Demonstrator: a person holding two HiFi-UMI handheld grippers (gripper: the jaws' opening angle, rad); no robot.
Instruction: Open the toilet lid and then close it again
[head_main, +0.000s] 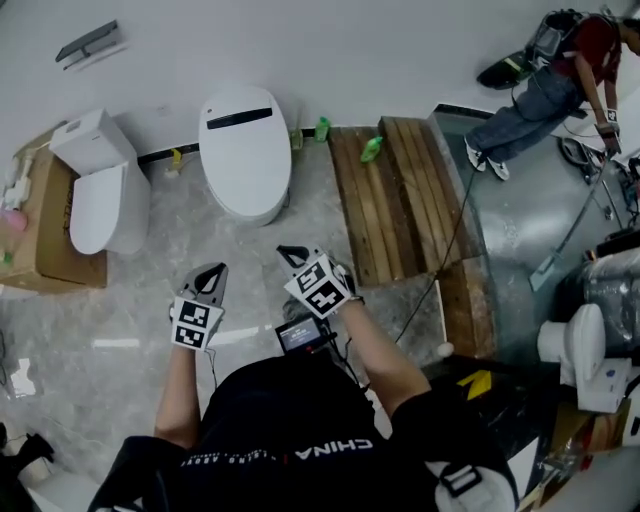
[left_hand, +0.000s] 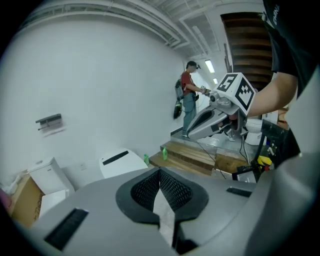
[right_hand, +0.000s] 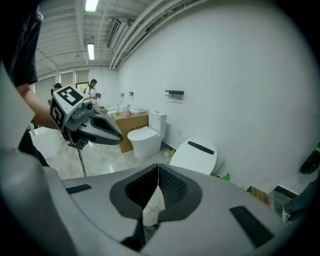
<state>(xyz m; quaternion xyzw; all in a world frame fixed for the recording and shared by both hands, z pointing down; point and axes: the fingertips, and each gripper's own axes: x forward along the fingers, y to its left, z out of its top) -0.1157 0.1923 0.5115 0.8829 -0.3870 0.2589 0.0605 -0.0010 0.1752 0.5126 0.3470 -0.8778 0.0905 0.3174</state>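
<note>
Clenched and empty, the left gripper and right gripper point toward the toilet lid ahead. It is down and well apart from them. Shut tips probably suit nudging under its front edge.

White wall, grey marbled floor, wooden pallet platform, cardboard box, ceiling strip lights

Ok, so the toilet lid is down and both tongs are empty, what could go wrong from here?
The left tongs and right tongs are both shut, so they may skid off the smooth closed lid instead of catching its edge. Lifted too fast, the lid could bang the wall behind. The green bottle beside it might get knocked over.
</note>
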